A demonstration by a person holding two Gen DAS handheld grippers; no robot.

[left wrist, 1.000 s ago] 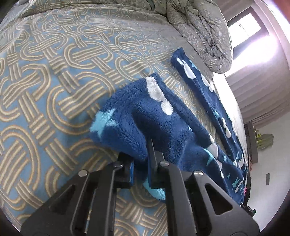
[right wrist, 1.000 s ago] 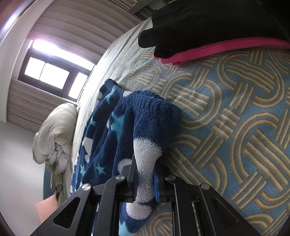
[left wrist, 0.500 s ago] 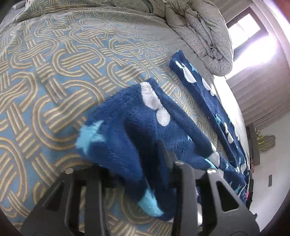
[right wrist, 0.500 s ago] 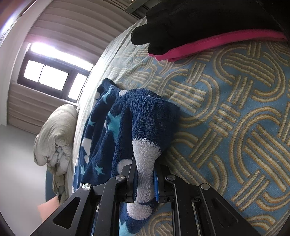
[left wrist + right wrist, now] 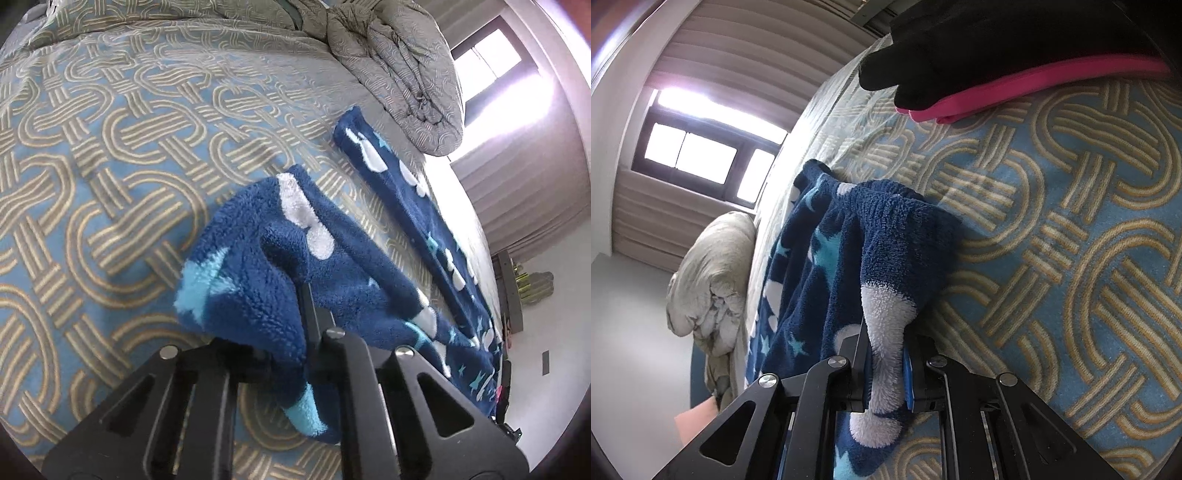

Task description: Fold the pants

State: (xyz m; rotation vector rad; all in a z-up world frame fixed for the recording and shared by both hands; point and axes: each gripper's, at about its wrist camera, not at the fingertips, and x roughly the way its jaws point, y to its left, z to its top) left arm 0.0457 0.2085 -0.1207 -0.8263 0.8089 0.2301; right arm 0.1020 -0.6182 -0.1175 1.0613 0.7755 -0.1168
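Dark blue fleece pants with white and light blue patches lie on the patterned bedspread. One pant leg stretches away to the right. My left gripper is closing on a bunched fold of the pants; the fleece is pinched between its jaws and hides the left finger. In the right wrist view, my right gripper is shut on a white-patched edge of the pants, near the ribbed waistband.
A rolled grey duvet lies at the far end of the bed, also the duvet in the right wrist view. A black garment with a pink edge lies beyond the pants. Bright windows and the floor lie beside the bed.
The left jaws opened wide around the fleece, then closed on it again, with a thicker bunch now in the grip. The right gripper kept its hold and stayed put.
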